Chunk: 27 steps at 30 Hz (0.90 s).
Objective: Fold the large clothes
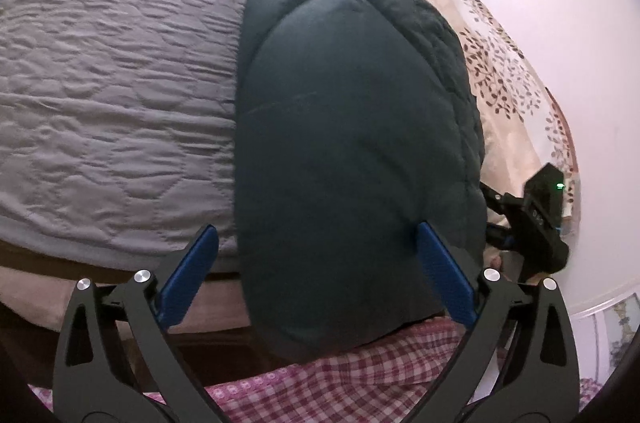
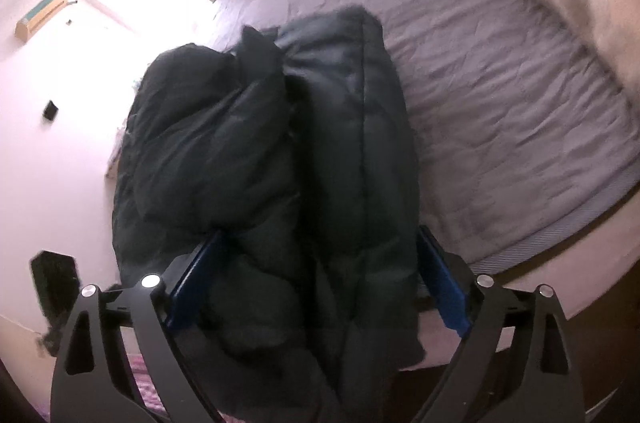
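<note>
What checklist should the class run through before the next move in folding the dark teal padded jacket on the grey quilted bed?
1. Left gripper fingers wide apart: ok.
2. Right gripper around the dark teal padded jacket: ok; firm clamp: cannot tell.
3. Jacket bundled lengthwise: ok.
4. Jacket fully on the grey quilted bed: not ok, near end overhangs the edge.
5. Bed beside the jacket free for laying down: ok.

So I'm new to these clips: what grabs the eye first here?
A bulky dark green padded jacket fills the middle of both views, lying at the edge of a bed with a grey quilted cover. The right tool straddles its bunched folds, and a leaf-print pillow lies beyond.
</note>
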Motion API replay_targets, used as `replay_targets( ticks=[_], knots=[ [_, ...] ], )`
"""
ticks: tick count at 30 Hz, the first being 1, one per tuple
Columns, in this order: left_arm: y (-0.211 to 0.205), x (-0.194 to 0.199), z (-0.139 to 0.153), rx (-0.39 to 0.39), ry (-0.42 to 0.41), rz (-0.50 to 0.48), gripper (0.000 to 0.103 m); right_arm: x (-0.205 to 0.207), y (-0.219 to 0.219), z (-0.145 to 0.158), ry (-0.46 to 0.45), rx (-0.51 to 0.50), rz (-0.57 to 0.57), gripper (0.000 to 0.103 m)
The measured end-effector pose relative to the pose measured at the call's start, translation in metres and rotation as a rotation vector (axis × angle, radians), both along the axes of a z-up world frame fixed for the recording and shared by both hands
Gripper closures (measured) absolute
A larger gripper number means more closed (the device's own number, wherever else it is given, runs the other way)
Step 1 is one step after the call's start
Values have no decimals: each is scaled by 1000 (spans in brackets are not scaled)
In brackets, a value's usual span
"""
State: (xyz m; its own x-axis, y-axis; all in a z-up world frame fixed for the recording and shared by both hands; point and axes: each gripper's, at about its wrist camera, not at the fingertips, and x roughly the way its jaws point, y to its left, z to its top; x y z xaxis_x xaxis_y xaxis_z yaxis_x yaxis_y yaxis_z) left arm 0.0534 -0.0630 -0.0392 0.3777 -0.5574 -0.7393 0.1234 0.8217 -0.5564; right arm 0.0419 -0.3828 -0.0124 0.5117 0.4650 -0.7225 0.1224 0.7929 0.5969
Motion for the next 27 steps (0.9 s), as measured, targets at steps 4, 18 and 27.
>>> replay_targets(
  ticks=[4, 18, 27],
  knots=[
    [-1, 4, -9, -35, 24, -4, 5, 0, -7, -20, 36, 157, -3, 13],
    [-14, 11, -25, -106, 57, -18, 4, -6, -6, -36, 29, 246, 52, 12],
    [-17, 4, 0, -26, -98, -72, 27, -7, 11, -14, -53, 189, 104, 61]
  ],
)
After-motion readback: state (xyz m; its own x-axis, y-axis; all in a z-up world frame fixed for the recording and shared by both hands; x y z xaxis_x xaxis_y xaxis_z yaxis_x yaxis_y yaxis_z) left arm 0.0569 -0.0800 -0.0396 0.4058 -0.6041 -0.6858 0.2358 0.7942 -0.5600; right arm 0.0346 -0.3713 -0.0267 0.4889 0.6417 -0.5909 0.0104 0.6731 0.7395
